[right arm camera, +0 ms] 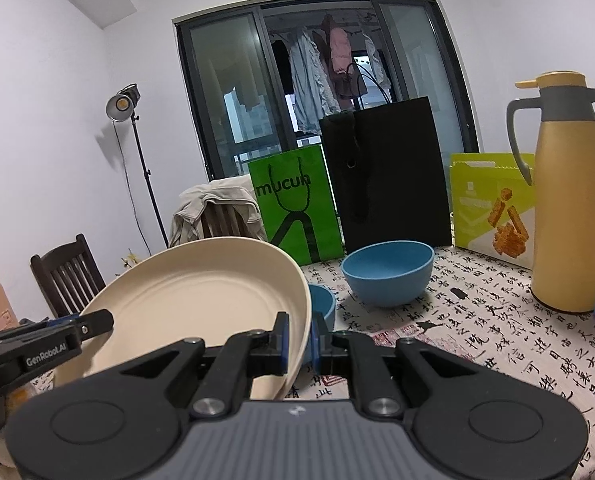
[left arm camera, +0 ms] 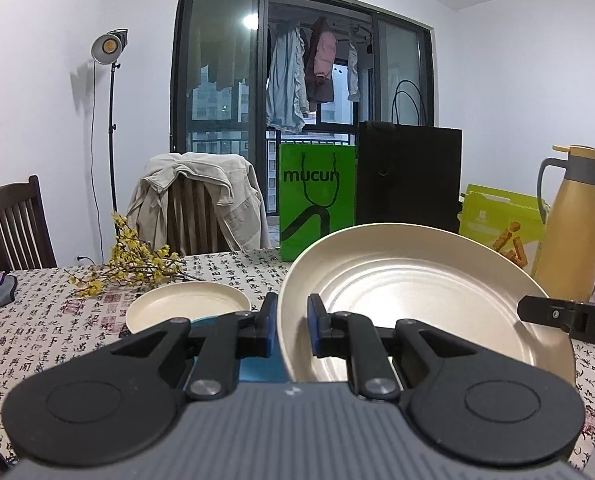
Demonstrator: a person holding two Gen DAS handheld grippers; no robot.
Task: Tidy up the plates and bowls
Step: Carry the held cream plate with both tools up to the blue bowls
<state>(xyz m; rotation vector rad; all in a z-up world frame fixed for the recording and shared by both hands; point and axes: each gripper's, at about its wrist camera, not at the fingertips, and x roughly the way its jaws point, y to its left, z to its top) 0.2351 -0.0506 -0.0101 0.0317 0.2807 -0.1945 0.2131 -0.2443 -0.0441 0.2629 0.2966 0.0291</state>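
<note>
Both grippers are clamped on the big plate (left arm camera: 425, 292): left gripper (left arm camera: 292, 316) pinching its left rim, right gripper (right arm camera: 298, 338) its right, so it hangs tilted above the table (right arm camera: 497, 340) between them. The small plate (left arm camera: 187, 306) sits just left, closer to the left hand; the blue bowl (right arm camera: 387, 276) is off right, and a smaller bowl (right arm camera: 321, 306) is mostly hidden behind the rim

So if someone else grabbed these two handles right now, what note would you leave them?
Left gripper and right gripper: jaws shut on opposite rims of the large cream plate, held tilted above the table.
Small cream plate lies on the table to the left.
Big blue bowl and a smaller blue bowl sit to the right.
Done: large plate lifted.
Left: set it down, stack plates, nest bowls.
</note>
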